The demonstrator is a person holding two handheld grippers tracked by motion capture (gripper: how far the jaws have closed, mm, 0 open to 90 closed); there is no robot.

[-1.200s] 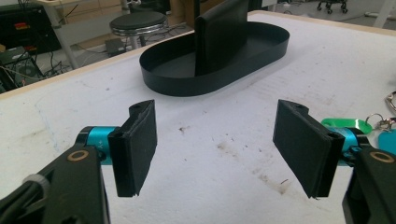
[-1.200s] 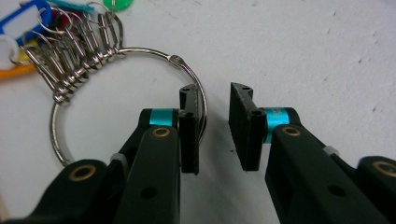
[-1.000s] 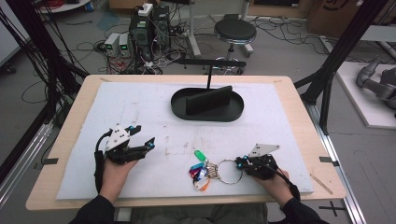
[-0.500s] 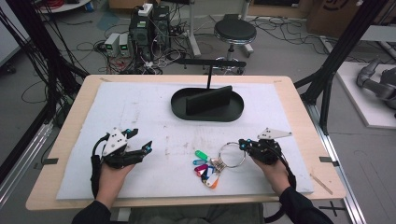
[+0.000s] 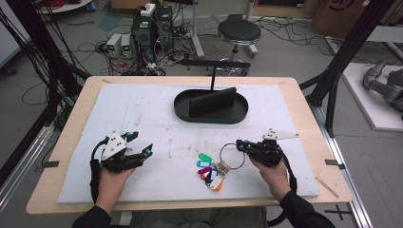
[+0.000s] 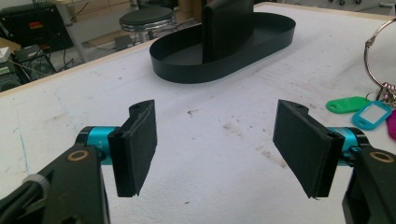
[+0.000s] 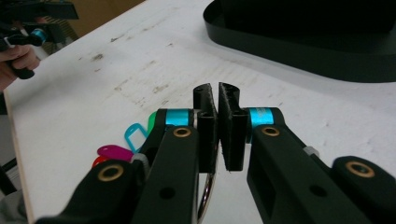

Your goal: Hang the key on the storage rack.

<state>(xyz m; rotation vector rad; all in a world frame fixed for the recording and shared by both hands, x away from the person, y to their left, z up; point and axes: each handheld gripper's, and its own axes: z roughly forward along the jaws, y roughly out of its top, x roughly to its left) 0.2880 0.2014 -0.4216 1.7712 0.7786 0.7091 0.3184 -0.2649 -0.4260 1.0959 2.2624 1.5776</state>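
Observation:
A large metal key ring point(image 5: 222, 163) with several coloured tags point(image 5: 209, 172) lies on the white mat near the front, right of centre. My right gripper point(image 5: 240, 146) is shut on the ring's right side; in the right gripper view the jaws point(image 7: 217, 102) are pressed together with the ring point(image 7: 208, 196) running down between them and the tags point(image 7: 135, 135) to the left. My left gripper point(image 5: 142, 142) rests at the front left, open and empty. Its pads point(image 6: 140, 140) stand wide apart, with the ring point(image 6: 373, 42) and a green tag point(image 6: 348, 103) at the right.
A black oval tray point(image 5: 237, 116) with an upright black plate point(image 5: 211, 102) stands at the back centre of the mat. A thin post with a crossbar point(image 5: 214, 64) rises behind it. A stool point(image 5: 239, 32), computers and cables crowd the floor beyond the table.
My right gripper has moved away from the front edge, pulling the ring so it stretches out from the tags. The left gripper has barely shifted.

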